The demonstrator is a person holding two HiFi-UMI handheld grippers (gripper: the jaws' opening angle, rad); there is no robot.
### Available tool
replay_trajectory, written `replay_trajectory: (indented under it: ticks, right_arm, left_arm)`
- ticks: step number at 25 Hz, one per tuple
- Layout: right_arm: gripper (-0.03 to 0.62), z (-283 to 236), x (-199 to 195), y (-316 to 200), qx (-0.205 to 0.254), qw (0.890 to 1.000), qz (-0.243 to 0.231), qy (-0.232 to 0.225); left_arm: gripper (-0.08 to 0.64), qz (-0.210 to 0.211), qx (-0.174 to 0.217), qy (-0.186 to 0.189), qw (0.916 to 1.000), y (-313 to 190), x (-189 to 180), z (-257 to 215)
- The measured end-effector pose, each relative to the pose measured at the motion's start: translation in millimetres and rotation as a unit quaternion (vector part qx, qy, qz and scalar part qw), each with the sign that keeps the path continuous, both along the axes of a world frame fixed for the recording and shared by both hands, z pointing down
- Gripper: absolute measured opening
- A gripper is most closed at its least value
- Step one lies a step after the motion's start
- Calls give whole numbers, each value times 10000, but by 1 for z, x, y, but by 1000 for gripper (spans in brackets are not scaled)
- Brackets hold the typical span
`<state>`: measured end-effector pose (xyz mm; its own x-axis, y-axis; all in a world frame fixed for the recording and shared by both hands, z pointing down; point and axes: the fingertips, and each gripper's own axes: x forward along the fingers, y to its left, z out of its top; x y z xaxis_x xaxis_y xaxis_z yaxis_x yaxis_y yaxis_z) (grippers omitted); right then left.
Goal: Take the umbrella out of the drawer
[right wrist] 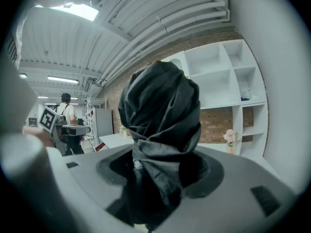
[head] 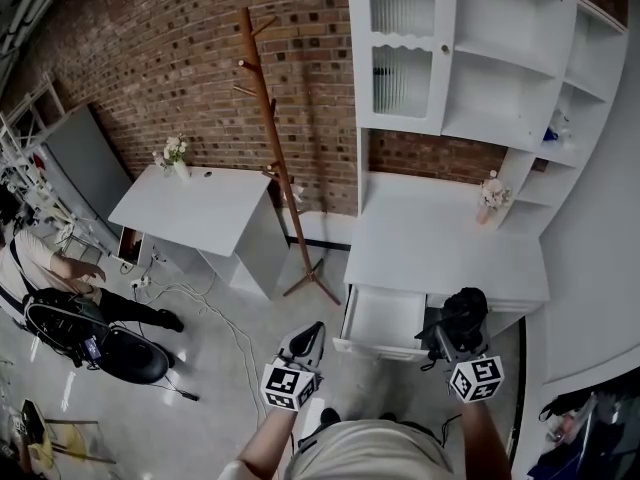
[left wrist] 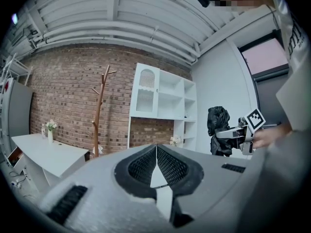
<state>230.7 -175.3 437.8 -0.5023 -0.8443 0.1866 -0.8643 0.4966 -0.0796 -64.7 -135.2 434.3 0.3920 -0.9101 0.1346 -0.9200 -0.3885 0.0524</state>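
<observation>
The folded black umbrella (head: 466, 308) is bunched up in my right gripper (head: 455, 335), held in the air above the right end of the open white drawer (head: 385, 320). In the right gripper view the umbrella (right wrist: 163, 110) stands up between the jaws of the right gripper (right wrist: 155, 174), which are closed on its lower part. My left gripper (head: 311, 332) hovers left of the drawer front, shut with nothing in it. In the left gripper view the pads of the left gripper (left wrist: 156, 152) meet at the tip. That view also shows the umbrella (left wrist: 217, 123) off to the right.
The drawer belongs to a white desk (head: 450, 243) with shelves (head: 520, 58) above and a small flower vase (head: 492, 196). A wooden coat rack (head: 275, 138) stands to its left, then a white table (head: 195, 208). A person (head: 50, 263) sits at far left; cables lie on the floor.
</observation>
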Motion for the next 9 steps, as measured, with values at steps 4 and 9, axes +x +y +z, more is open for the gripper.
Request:
replay_trajectory:
  ticks: [4,9]
  right_arm:
    - [279,0,-3,-4,6,10000,14,46]
    - [279,2,-6,-3,-11,10000,11,36]
  left_arm:
    - [26,26,45,46,10000,-3,-1,-1]
    - [26,21,0,43,10000,-2,-5,4]
